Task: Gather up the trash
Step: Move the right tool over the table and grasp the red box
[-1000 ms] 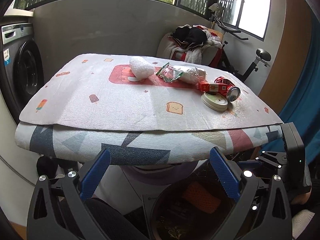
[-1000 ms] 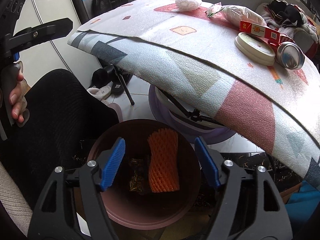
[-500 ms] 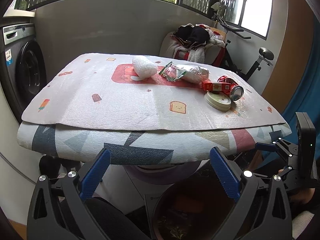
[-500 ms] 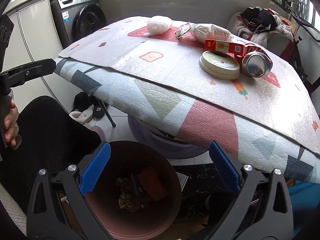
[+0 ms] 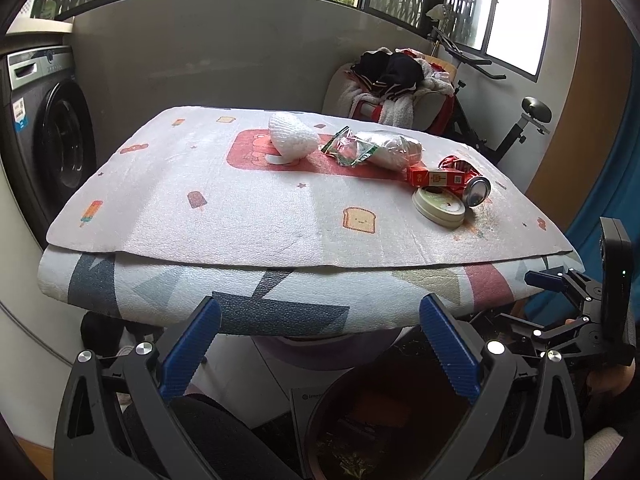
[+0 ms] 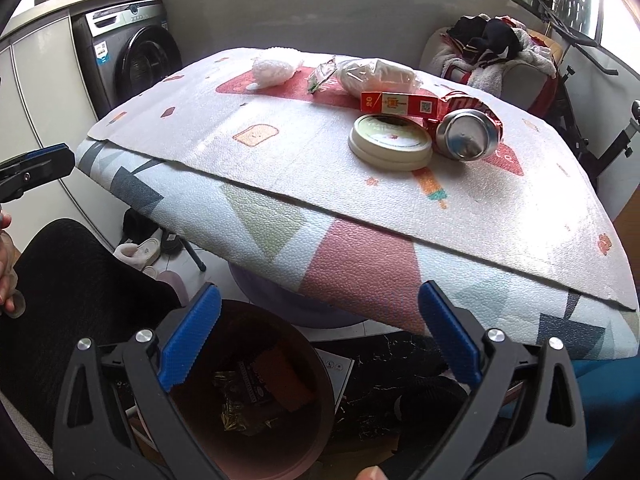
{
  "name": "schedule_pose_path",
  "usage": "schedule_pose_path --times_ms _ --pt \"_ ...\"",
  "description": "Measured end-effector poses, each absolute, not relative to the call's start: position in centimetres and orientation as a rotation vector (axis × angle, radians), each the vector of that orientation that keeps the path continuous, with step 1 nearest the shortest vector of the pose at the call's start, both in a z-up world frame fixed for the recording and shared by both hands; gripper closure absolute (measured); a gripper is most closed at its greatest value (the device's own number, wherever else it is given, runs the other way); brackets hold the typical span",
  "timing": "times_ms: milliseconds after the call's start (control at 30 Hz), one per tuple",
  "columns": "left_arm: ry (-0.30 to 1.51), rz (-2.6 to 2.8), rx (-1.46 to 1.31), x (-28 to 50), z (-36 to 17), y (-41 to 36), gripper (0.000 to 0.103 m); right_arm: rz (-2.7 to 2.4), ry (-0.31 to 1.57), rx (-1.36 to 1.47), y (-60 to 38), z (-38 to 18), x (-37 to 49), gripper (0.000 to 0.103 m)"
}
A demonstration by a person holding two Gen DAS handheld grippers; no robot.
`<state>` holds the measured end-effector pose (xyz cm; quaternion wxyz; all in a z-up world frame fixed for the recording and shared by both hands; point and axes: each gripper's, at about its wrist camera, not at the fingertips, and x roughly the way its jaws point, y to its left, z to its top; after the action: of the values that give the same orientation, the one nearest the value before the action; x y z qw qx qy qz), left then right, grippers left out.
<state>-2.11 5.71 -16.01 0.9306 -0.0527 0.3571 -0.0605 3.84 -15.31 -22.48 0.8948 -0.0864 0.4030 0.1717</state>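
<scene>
between picks: both grippers, left (image 5: 320,344) and right (image 6: 320,340), wide open and empty over the bin (image 6: 256,392) (some trash inside); next, reach for the can (image 6: 466,134) on the counter (image 6: 280,168).

washing machine (image 5: 44,128) (left), daylit windows (image 5: 472,4), exercise bike (image 5: 516,128)

Non-task items: washing machine (image 5: 48,136) at left, clothes-piled chair (image 5: 396,88) and exercise bike (image 5: 516,128) behind foam-mat-covered table (image 5: 248,216), slippers (image 6: 140,252) on floor beneath.
</scene>
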Motion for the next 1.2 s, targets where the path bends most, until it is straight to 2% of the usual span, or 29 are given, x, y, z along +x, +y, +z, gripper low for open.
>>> schedule_pose_path --times_ms 267,700,933,1200 --pt "0.692 -0.132 -0.111 -0.3 -14.2 6.5 0.006 0.357 0.8 -0.034 -18.7 -20.5 6.0 0.006" --pt "0.641 -0.183 -0.063 3.9 -9.5 6.2 0.006 0.281 0.752 -0.02 -20.8 -18.1 11.6 0.006" --pt "0.683 -0.149 -0.122 6.6 -10.8 7.3 0.006 0.232 0.763 -0.018 -19.5 -17.3 17.5 0.006" --pt "0.733 -0.09 -0.175 8.2 -13.2 9.0 0.006 0.146 0.855 -0.039 -14.2 -19.7 24.0 0.005"
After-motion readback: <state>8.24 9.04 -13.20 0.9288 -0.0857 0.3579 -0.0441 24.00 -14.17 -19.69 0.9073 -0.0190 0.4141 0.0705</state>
